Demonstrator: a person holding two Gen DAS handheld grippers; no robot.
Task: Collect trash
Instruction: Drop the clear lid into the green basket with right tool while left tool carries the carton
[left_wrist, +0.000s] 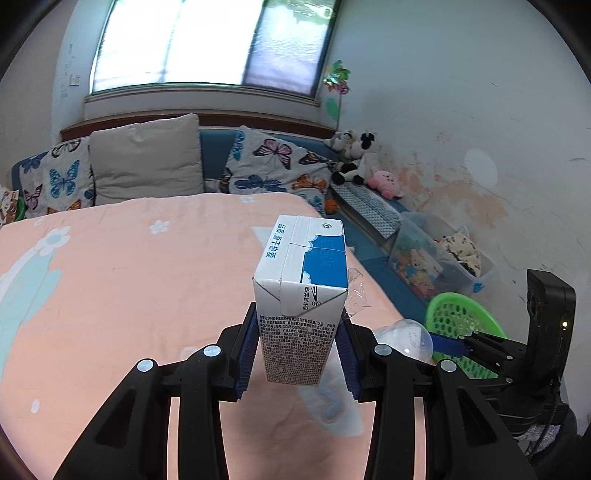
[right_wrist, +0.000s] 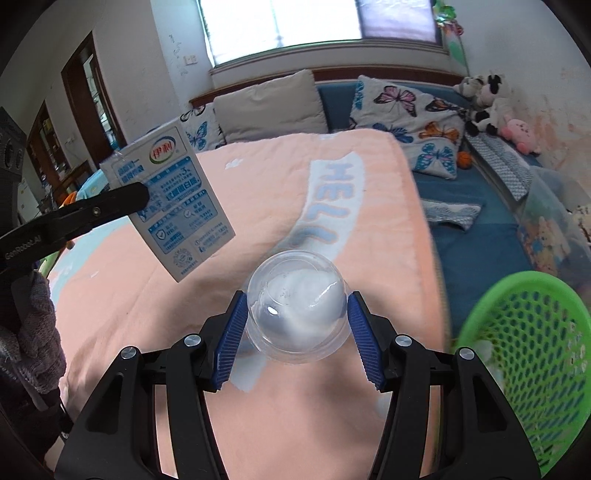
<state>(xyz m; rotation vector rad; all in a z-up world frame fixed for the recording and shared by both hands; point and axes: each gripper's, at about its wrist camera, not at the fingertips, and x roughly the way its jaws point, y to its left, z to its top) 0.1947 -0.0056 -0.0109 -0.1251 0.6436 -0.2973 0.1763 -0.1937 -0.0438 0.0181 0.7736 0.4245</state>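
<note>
My left gripper (left_wrist: 297, 354) is shut on a white and blue milk carton (left_wrist: 301, 291) and holds it above the peach bedspread (left_wrist: 110, 295). The carton (right_wrist: 170, 199) also shows at the left of the right wrist view, clamped by the left gripper's black finger. My right gripper (right_wrist: 295, 336) is shut on a clear plastic dome cup (right_wrist: 297, 310), held over the bed's right side. The cup (left_wrist: 406, 338) shows in the left wrist view beside the carton. A green mesh basket (right_wrist: 532, 354) stands at the right, beside the bed, also visible in the left wrist view (left_wrist: 461, 325).
A crumpled clear wrapper (left_wrist: 356, 291) lies on the bed near its right edge. Butterfly pillows (left_wrist: 273, 162) and a beige cushion (left_wrist: 146, 158) line the back. Plush toys (left_wrist: 354, 155) and a clear toy bin (left_wrist: 436, 254) sit along the right wall.
</note>
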